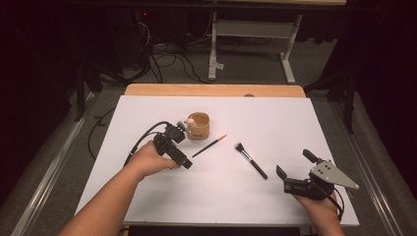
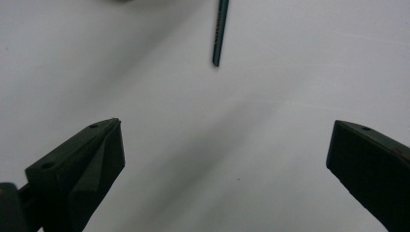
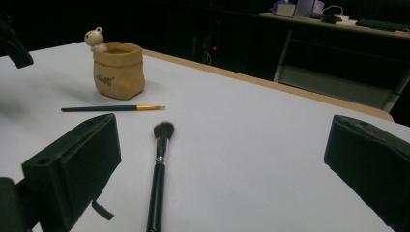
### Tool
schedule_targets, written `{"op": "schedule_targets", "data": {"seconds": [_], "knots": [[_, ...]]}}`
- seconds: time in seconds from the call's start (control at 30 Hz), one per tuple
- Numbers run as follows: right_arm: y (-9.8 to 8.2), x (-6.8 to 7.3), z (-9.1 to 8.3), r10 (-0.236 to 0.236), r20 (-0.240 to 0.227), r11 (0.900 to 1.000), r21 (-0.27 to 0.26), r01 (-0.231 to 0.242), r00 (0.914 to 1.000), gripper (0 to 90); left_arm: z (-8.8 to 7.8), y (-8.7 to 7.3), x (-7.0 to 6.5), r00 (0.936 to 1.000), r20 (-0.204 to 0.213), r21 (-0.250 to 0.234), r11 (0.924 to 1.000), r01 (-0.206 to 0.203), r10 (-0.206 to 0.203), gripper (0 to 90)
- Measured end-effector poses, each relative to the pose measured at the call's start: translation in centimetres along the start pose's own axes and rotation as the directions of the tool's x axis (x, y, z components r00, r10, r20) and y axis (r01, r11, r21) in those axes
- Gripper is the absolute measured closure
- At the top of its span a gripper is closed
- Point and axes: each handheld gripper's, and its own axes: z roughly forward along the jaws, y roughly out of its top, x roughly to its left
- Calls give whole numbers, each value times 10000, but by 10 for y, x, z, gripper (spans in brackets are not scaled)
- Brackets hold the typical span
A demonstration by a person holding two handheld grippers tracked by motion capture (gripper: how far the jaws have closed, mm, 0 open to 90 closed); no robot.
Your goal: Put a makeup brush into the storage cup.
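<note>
A: Start nearest the person. What is the right hand-held gripper (image 1: 291, 173) doing?

B: It sits at the near right of the white worktop (image 1: 295, 123), jaws spread wide and gripping nothing. The makeup brush (image 1: 251, 160) lies just ahead of it and to its left, flat on the worktop, bristles pointing away from the person. In the right gripper view the black handle runs up between the jaws, closer to the left one, without touching either.

A: And the left hand-held gripper (image 1: 183, 162)?

B: Also released, jaws wide apart, tilted down toward the worktop. The thin pencil-like brush (image 1: 209, 146) lies just beyond its tips; in the left gripper view the dark end of that handle (image 2: 217, 48) points down into the gap but stops short of the jaws, so they are near, not touching.

A: Which way does the thin one lie?

B: Slanted, orange tip toward the far right.

A: Anything farther back?

B: A tan pot (image 1: 198, 126) with a small figure (image 1: 189, 123) on its rim stands upright behind the left gripper, just beside the thin brush.
</note>
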Motion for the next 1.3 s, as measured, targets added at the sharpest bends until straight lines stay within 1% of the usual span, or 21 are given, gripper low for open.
{"op": "schedule_targets", "data": {"seconds": [0.13, 0.23, 0.4, 0.53, 0.73, 0.83, 0.87, 0.9, 0.97, 1.13, 1.3], "knots": [[0, 0, 0, -39, 20, 10000, 40, 39, 10000, 7, 2, 11, -4, 9998, 36, 1, 9998, -186, 186, 5], [0, 0, 0, -23, 9, 10000, 43, 23, 10000, 7, 2, 19, -6, 9992, -87, 79, 9993, -378, 379, 6], [1, 1, 0, -21, 7, 10000, 3, 21, 10000, 7, 4, 29, -9, 9991, -29, -60, 9991, -412, 412, 18], [1, 1, 0, 32, 69, 10000, -14, -32, 10000, 7, 5, 38, -8, 9989, -105, 5, 9990, -448, 448, 22], [1, 0, 1, 11, 43, 10000, -66, -11, 10000, 7, 1, 50, -9, 9984, -185, -28, 9986, -535, 534, 22], [1, 1, 1, 19, 27, 10000, -79, -19, 10000, 7, 0, 56, -10, 9981, -97, -76, 9981, -617, 616, 22], [1, 1, 1, 32, 24, 10000, -82, -32, 10000, 7, -1, 59, -11, 9976, -127, -63, 9977, -681, 680, 22], [1, 1, 1, 16, 14, 10000, -83, -15, 10000, 7, 0, 60, -12, 9975, -74, -136, 9975, -699, 698, 22], [1, 1, 1, 13, 0, 10000, -89, -13, 10000, 7, 1, 63, -13, 9968, -80, -133, 9967, -797, 796, 27], [2, 0, 2, -60, -48, 9999, -157, 59, 10000, 7, 6, 68, -12, 9960, 103, -40, 9960, -890, 890, 52], [2, 0, 1, 34, -10, 9999, -117, -34, 10000, 7, 14, 71, -10, 9959, 61, -22, 9959, -902, 902, 73]]}}
